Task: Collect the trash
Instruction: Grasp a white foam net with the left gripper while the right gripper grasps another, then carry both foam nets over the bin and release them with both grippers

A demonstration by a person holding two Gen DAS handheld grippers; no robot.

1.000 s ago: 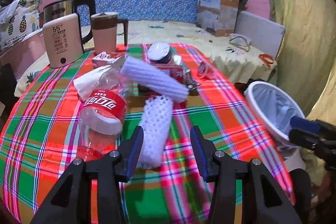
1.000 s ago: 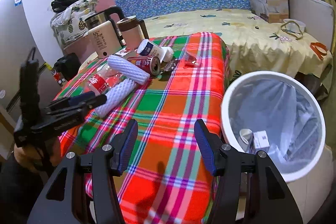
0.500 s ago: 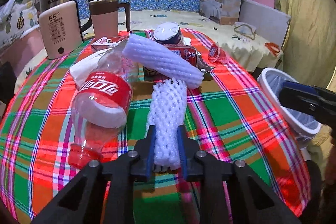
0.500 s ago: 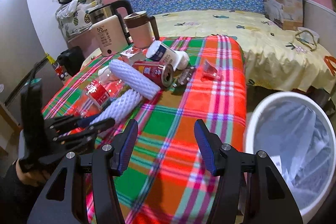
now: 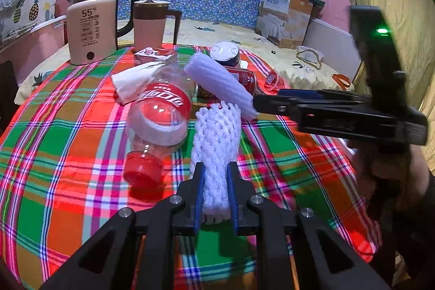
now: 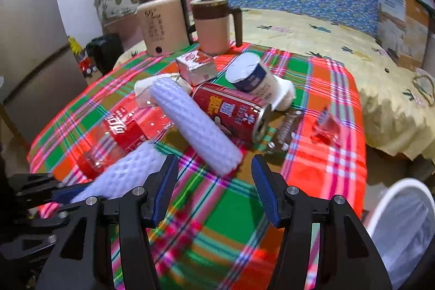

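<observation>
My left gripper [image 5: 214,175] is shut on the near end of a white foam net sleeve [image 5: 217,132] lying on the plaid table; the sleeve also shows in the right wrist view [image 6: 127,170]. Beside it lie an empty cola bottle [image 5: 160,121], a second foam sleeve [image 5: 220,83], a red can [image 6: 231,110], a white-lidded cup [image 6: 250,78], a small carton [image 6: 195,67] and tissue [image 5: 130,80]. My right gripper [image 6: 214,181] is open and empty, hovering just before the second sleeve [image 6: 195,124]. It shows from the side in the left wrist view [image 5: 272,99].
A beige kettle [image 5: 91,31] and a lidded mug [image 5: 151,23] stand at the table's far edge. A white bin with a liner [image 6: 402,230] sits low at the right of the table. A red wrapper [image 6: 326,127] lies near the table's right edge. A bed lies behind.
My left gripper closed on the net sleeve's near end. My right gripper swung left from above the bin to over the table, close to the second sleeve.
</observation>
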